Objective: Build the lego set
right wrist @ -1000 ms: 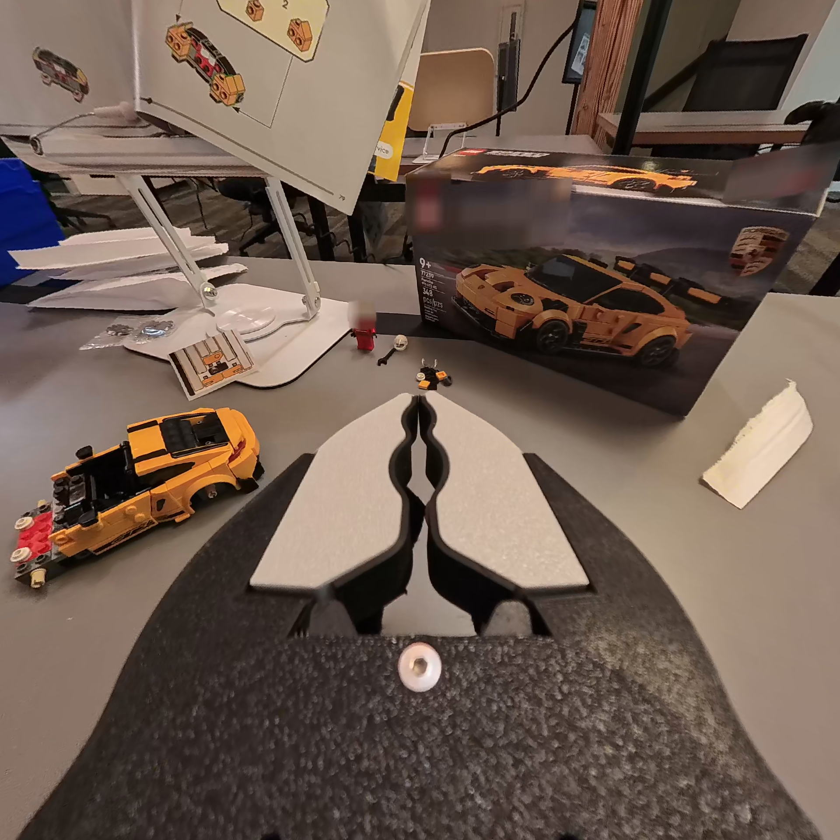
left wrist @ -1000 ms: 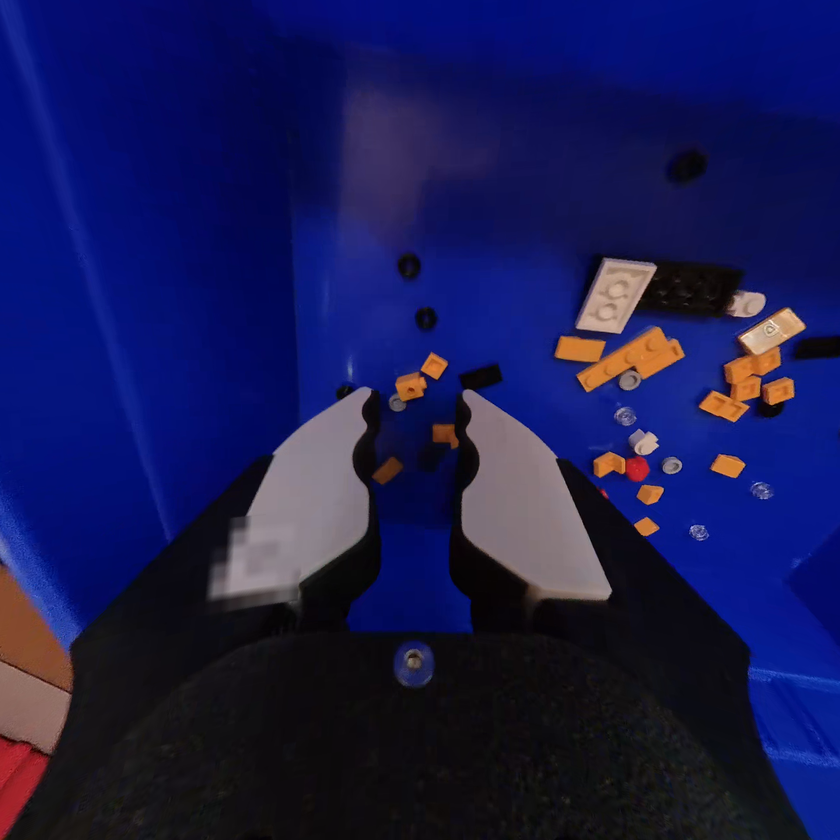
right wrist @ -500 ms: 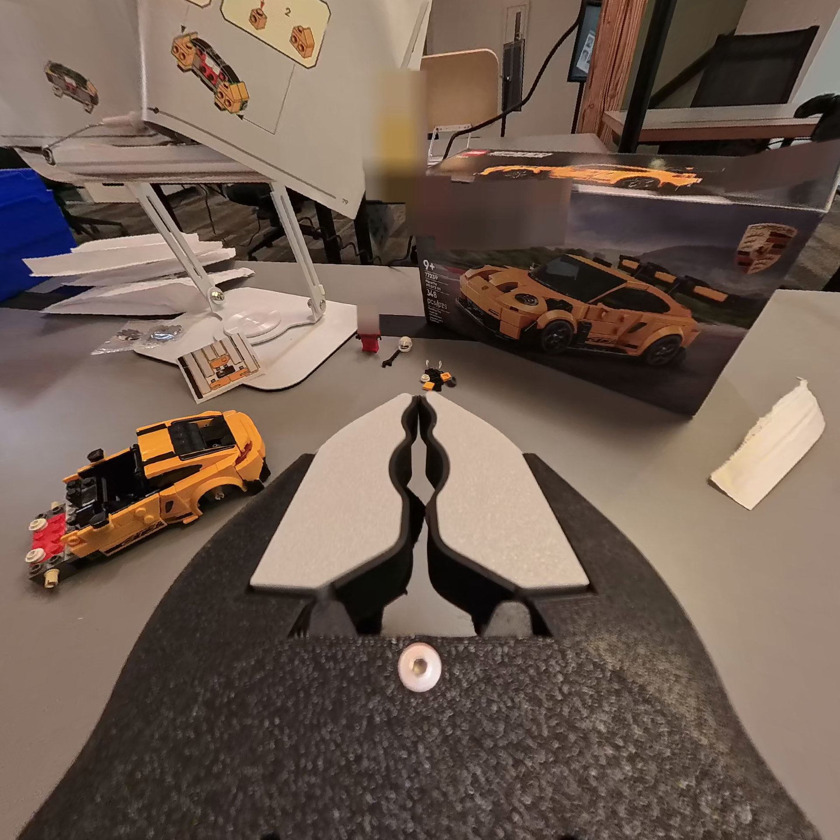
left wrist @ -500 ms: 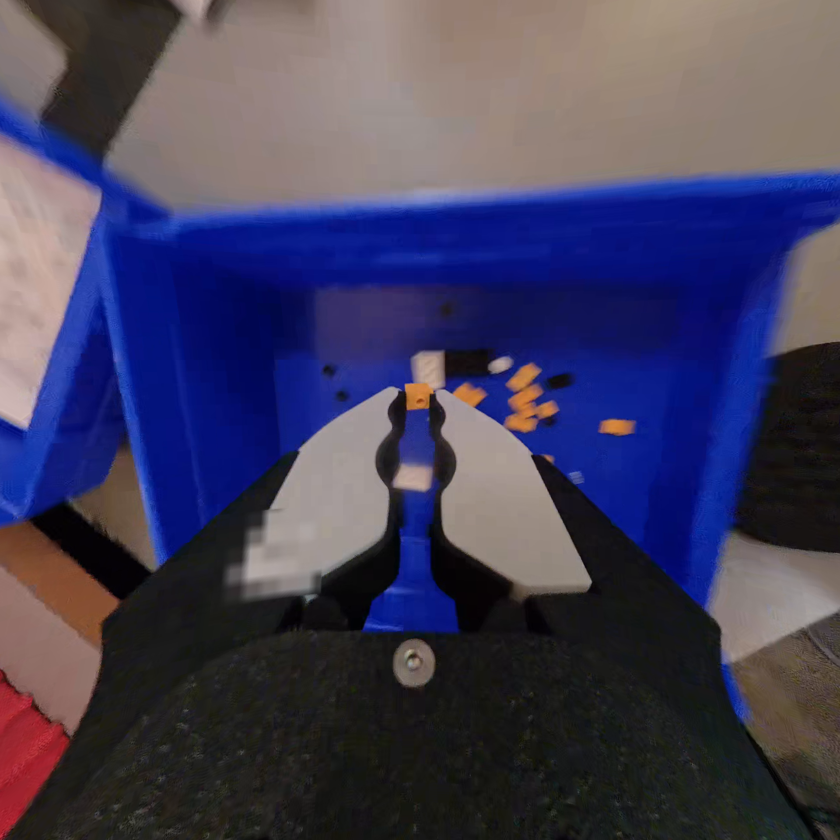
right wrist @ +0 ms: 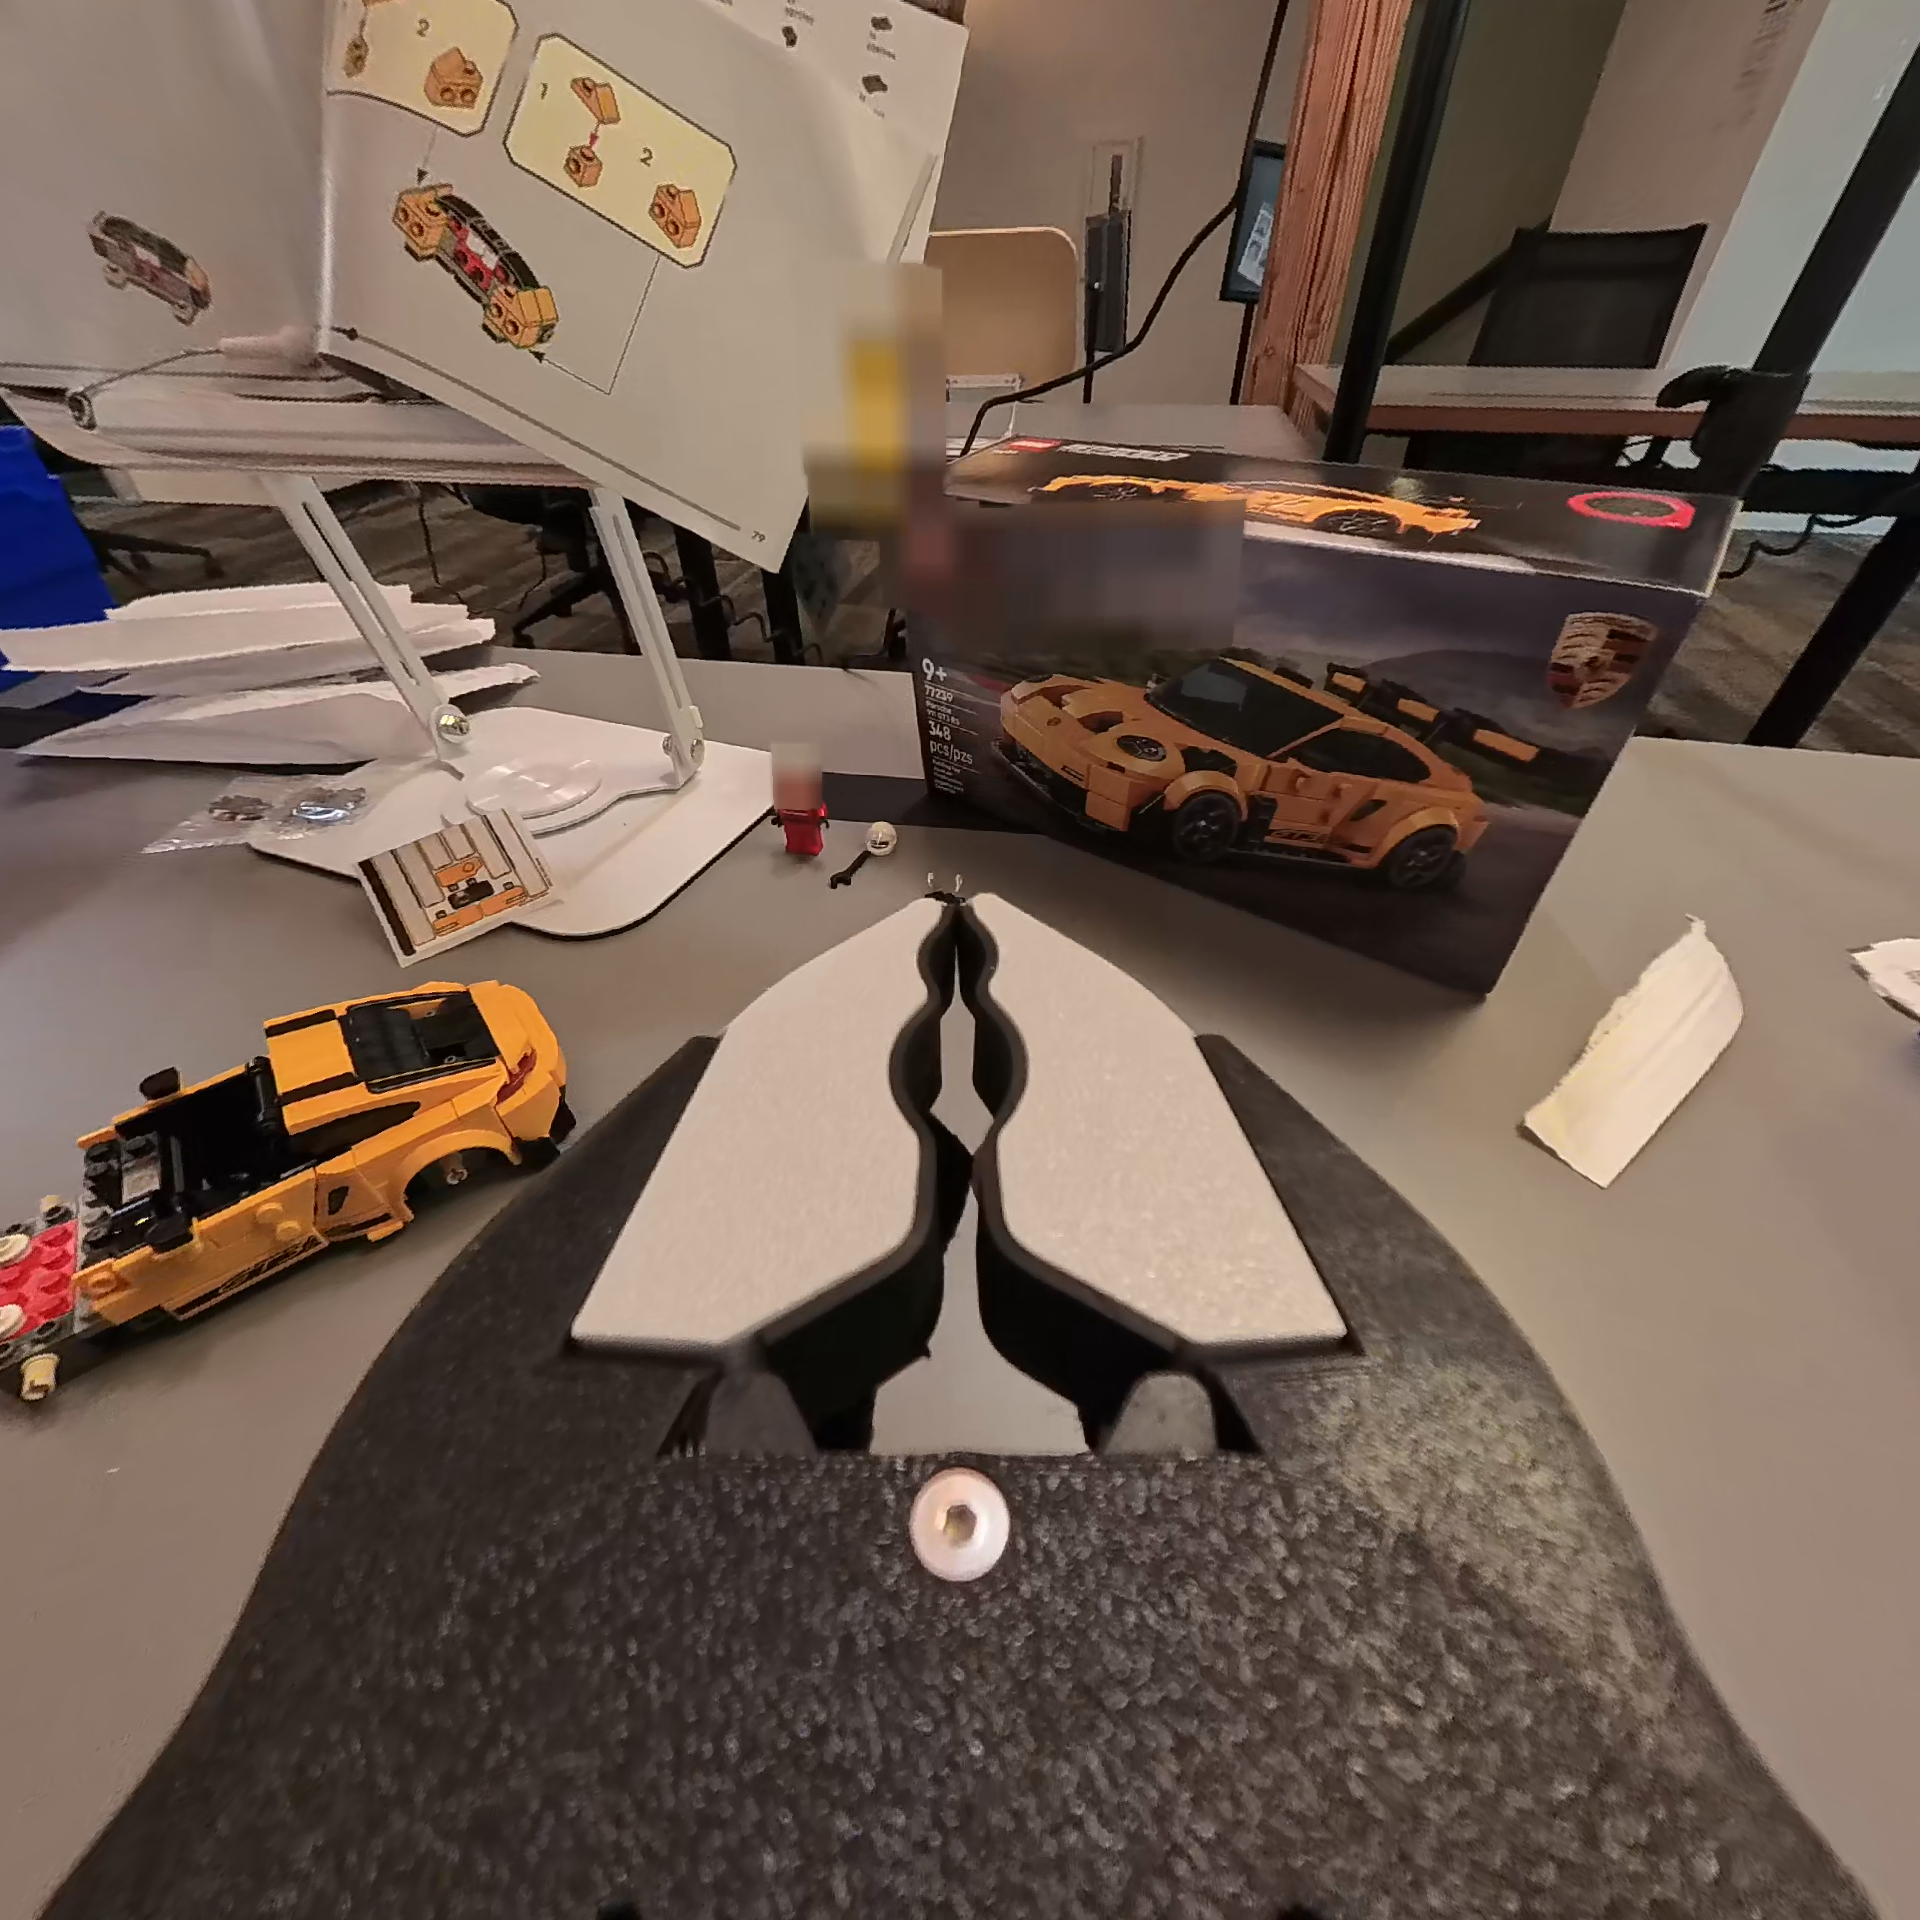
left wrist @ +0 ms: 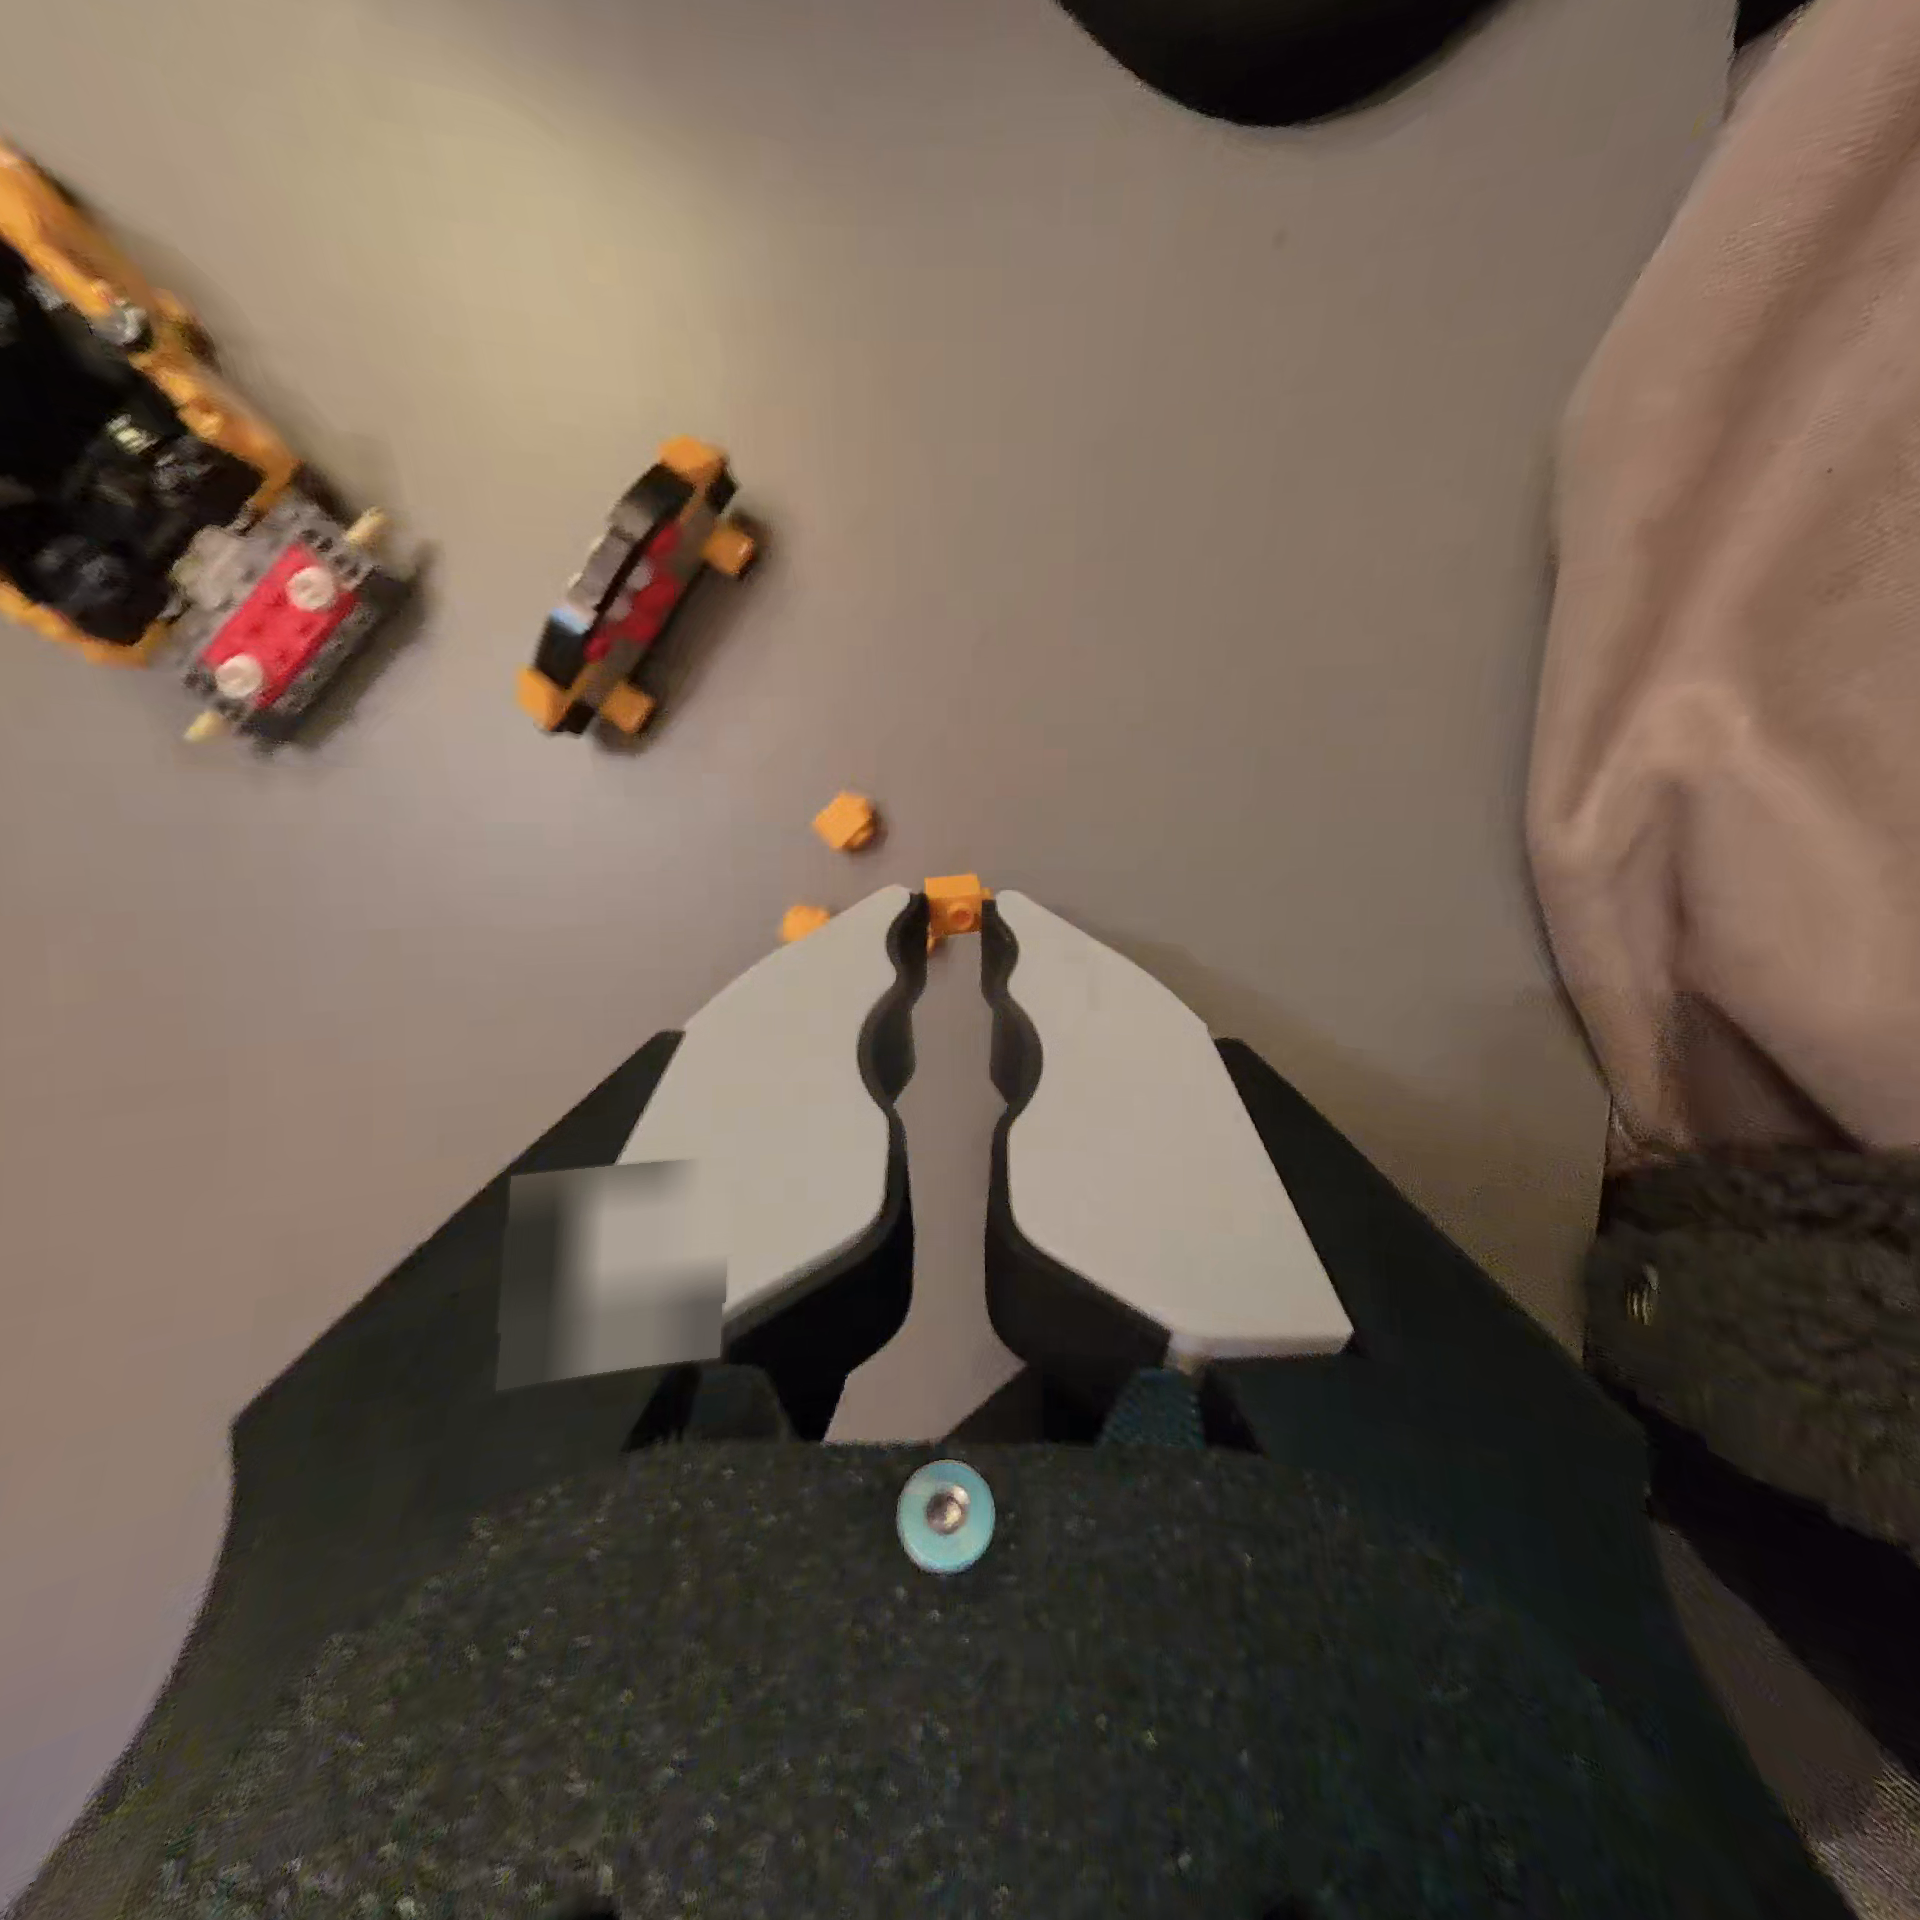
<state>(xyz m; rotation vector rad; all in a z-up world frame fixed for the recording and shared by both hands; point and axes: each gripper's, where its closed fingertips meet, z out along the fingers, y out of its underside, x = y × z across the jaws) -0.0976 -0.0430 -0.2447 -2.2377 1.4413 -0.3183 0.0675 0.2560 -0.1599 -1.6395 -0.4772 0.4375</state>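
worktop: grey; we use the small black-and-orange sub-assembly as landmark for everything on it.
set box: upright at the far side of the worktop, well apart from the build area, right wrist view.
instruction booklet: on a white stand, left of the box.
car body: part-built, orange and black, red plate at its open end; just left of the sub-assembly in the left wrist view.
sub-assembly: loose on the worktop, not yet joined to the car.
loose orange bits: one and one lie between the sub-assembly and our left gripper.
left gripper: fingers clamped on a small orange brick at the tips, near the sub-assembly.
right gripper: fingers together, holding nothing, idle.
step: we judge parts-gathering for the sub-assembly.
next: set the brick down by the loose bits or seat it; needs stud alignment and probably the right gripper bracing.
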